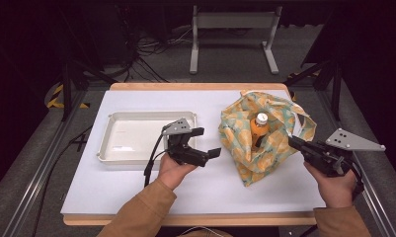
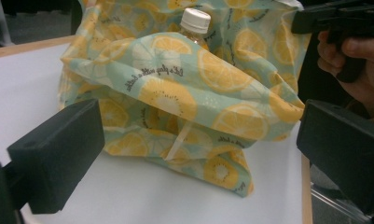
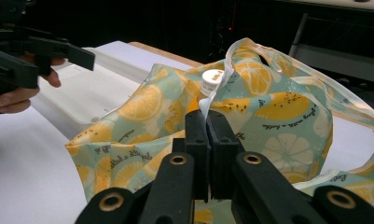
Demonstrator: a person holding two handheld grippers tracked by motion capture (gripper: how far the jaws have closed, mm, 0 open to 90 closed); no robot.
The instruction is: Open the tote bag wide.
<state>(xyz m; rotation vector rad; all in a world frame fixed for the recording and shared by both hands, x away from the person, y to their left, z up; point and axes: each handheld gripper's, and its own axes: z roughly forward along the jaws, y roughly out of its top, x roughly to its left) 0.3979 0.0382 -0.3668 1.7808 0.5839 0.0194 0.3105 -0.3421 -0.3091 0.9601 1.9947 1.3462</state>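
A cloth bag (image 1: 264, 148) printed with lemon slices stands on the white table top, right of centre. Inside it an orange drink bottle (image 1: 259, 126) with a white cap (image 2: 196, 19) stands upright. My right gripper (image 3: 207, 120) is shut on a white strip of the bag's rim (image 3: 206, 103), which runs up from between the jaw tips; in the high view this gripper (image 1: 292, 141) touches the bag's right side. My left gripper (image 1: 208, 143) is wide open just left of the bag, holding nothing. The bag (image 2: 189, 98) lies ahead of its two pads (image 2: 58, 149).
An empty white tray (image 1: 136, 136) sits left of the left gripper, on the table. The table's wooden edge (image 1: 195, 86) runs along the back. A metal stand (image 1: 232, 22) and cables are on the floor beyond. Bare table lies in front of the bag.
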